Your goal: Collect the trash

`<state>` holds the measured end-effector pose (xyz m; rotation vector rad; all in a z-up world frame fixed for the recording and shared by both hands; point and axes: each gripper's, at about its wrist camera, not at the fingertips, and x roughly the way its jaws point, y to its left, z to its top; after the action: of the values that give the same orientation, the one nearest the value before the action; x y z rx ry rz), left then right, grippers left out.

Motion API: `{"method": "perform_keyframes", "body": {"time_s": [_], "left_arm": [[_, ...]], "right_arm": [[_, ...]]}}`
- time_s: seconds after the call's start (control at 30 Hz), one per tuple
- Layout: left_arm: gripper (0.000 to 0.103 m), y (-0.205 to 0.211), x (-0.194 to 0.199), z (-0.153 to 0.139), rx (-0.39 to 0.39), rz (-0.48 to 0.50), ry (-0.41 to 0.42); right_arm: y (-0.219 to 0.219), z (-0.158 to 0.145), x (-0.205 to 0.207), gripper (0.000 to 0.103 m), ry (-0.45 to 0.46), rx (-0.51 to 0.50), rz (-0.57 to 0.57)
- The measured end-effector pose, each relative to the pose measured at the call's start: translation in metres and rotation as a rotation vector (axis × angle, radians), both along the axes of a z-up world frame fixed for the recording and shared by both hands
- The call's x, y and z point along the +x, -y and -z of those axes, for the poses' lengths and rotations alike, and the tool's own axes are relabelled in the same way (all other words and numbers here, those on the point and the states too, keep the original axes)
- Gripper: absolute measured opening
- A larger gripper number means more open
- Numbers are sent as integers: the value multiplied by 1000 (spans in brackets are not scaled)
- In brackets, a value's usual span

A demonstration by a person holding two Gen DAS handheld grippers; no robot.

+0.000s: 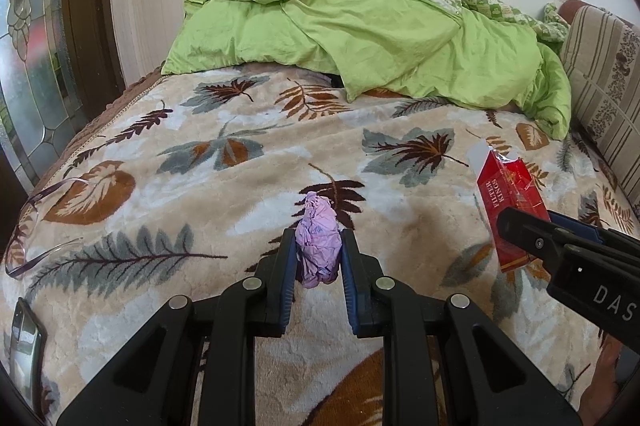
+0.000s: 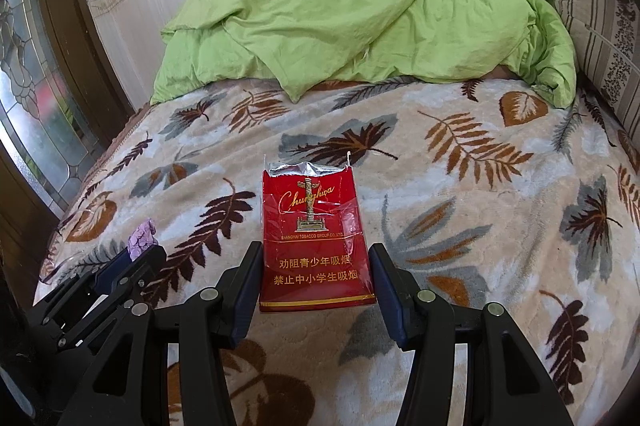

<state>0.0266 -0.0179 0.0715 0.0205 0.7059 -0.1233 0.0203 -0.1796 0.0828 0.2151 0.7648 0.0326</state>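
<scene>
Pinching a crumpled purple wad [image 1: 318, 242] over the bed [image 1: 240, 154], the left hand-held gripper [image 1: 318, 246] is nearly shut; it looks light, soft and squashable. Half-open, the right hand-held gripper [image 2: 316, 266] clamps a flimsy red pack [image 2: 314, 238] by its lower sides, printed "Chunghwa", "Shanghai Tobacco Group Co., Ltd.", "Filter Kings" and Chinese warnings.
</scene>
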Motion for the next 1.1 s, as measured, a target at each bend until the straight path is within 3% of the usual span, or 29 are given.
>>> {"method": "perform_keyframes", "body": {"time_s": [0.67,1.1], "left_arm": [[20,2,-35,-27,-11,43,37],[20,10,-60,-38,-22,76,34]], "right_arm": [[0,-24,-57,57,46,18,30],[24,-29,-99,57,40,54,89]]}}
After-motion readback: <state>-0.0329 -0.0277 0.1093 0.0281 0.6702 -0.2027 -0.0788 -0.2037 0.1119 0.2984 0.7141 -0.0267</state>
